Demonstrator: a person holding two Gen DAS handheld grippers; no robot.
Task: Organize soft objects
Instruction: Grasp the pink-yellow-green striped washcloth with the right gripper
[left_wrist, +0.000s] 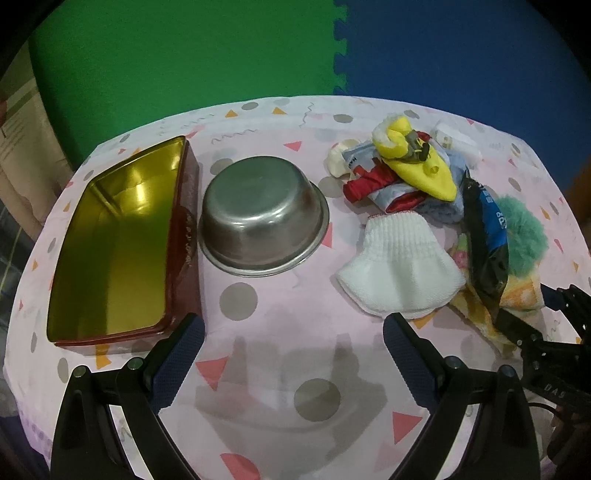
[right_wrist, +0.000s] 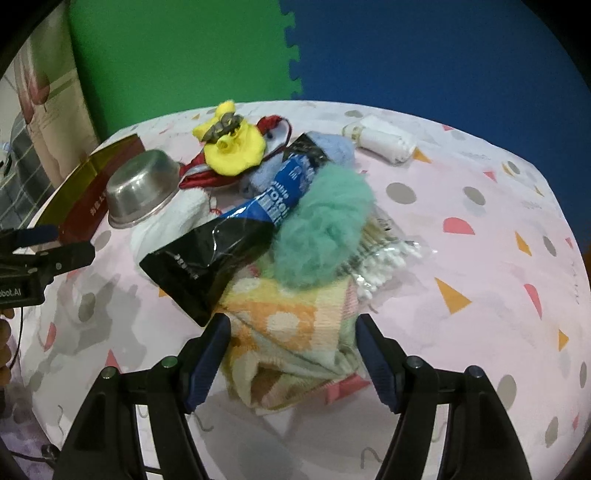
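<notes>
A heap of soft things lies on the right of the pink tablecloth (left_wrist: 280, 354): a white sock (left_wrist: 399, 273), a yellow plush piece (left_wrist: 417, 166), red cloth (left_wrist: 369, 184), a teal fluffy ball (right_wrist: 325, 225) and a flowered yellow-orange towel (right_wrist: 273, 314). My right gripper (right_wrist: 291, 326) is open, its blue-padded fingers straddling the towel's near end. A black-and-blue packet (right_wrist: 218, 254) leans across the heap. My left gripper (left_wrist: 293, 332) hangs open over bare cloth, with nothing between its fingers, near the sock.
An open red tin with a gold inside (left_wrist: 110, 251) stands at the left, an upside-down steel bowl (left_wrist: 264, 218) beside it. A bag of cotton swabs (right_wrist: 388, 254) and a white roll (right_wrist: 388, 142) lie right of the heap. Green and blue foam panels stand behind the table.
</notes>
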